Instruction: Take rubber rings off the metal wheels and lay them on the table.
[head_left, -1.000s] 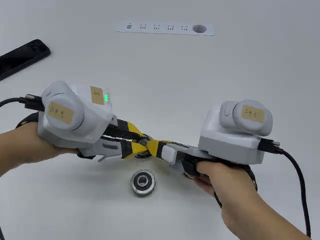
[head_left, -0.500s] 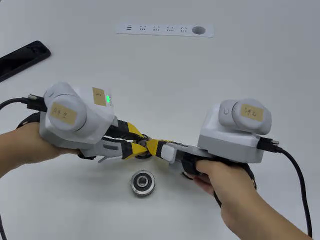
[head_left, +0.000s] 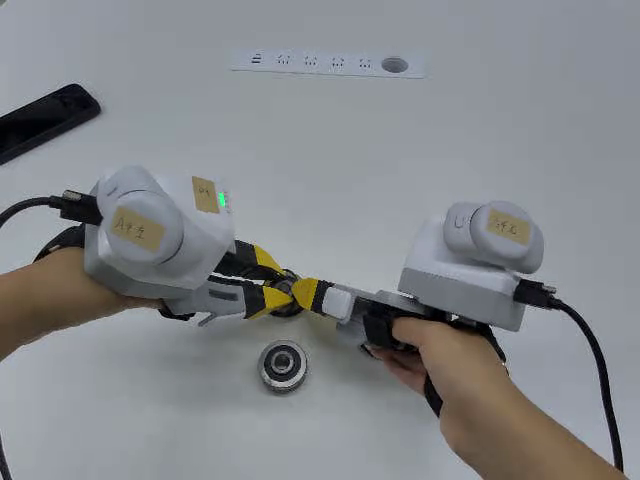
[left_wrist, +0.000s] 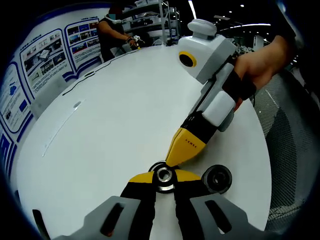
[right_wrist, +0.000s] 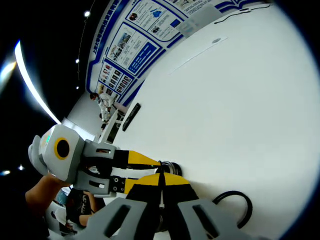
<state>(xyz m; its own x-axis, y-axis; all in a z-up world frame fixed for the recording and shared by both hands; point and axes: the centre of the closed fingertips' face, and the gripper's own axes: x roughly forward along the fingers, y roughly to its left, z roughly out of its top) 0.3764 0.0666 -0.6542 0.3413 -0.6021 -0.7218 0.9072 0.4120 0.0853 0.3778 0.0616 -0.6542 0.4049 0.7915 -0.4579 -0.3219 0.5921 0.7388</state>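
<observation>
- Left gripper (head_left: 272, 298) is clamped on a metal wheel (left_wrist: 164, 175), one jaw on either side of it
- Right gripper (right_wrist: 160, 181) has its jaws pressed together, tip touching that wheel's edge; whether the rubber ring (left_wrist: 153, 168) is nipped between them is hidden
- Likely handling: wheel stiff, weighty and slick; ring soft and stretchy, so hook its outer lip and peel
- Second wheel (head_left: 283, 364) lies on the counter (head_left: 400, 160) nearby

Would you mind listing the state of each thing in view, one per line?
Left gripper: shut on held wheel.
Right gripper: shut, tip against held wheel.
Held wheel: clamped between left fingers.
Loose wheel: lying flat on table, dark ring on.
Phone: flat, screen dark.
Power strip: nothing plugged in.
</observation>
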